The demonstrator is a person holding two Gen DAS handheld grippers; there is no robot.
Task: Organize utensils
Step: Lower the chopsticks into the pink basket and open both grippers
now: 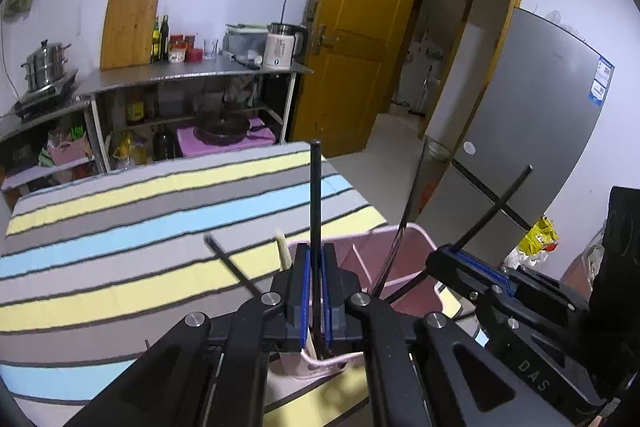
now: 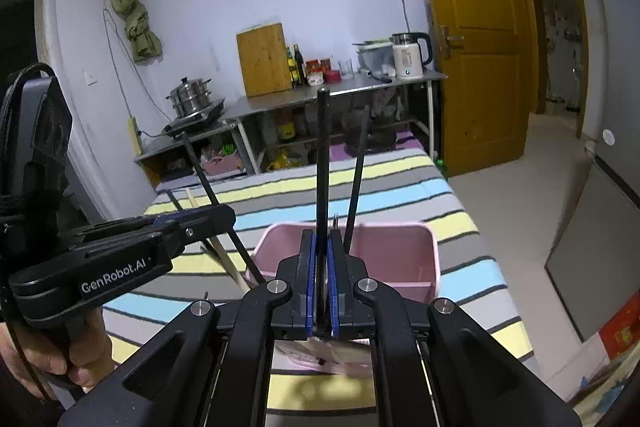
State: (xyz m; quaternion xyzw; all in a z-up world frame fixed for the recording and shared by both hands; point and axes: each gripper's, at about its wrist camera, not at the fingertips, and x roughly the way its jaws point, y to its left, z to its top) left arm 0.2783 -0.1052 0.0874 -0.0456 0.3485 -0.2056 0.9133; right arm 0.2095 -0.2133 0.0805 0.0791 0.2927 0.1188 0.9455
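A pink utensil bin (image 1: 416,227) with inner dividers stands on the striped tablecloth (image 1: 120,227), right under both grippers. My left gripper (image 1: 316,247) is shut on a black chopstick (image 1: 315,187) that stands upright, its lower end inside the bin. In the right wrist view my right gripper (image 2: 322,233) is likewise shut on an upright black chopstick (image 2: 323,155) over the bin (image 2: 400,227). Each gripper shows in the other's view: the right gripper (image 1: 444,251) at the right, the left gripper (image 2: 230,213) at the left. More black chopsticks (image 2: 357,171) and a pale one (image 1: 282,249) lean in the bin.
Behind the table stands a steel shelf (image 1: 192,73) with a white kettle (image 1: 280,47), a wooden cutting board and bottles; a steamer pot (image 1: 46,65) is further left. A wooden door (image 1: 360,39) and a grey fridge (image 1: 532,131) are at the right. A person's hand (image 2: 60,359) holds the left gripper's handle.
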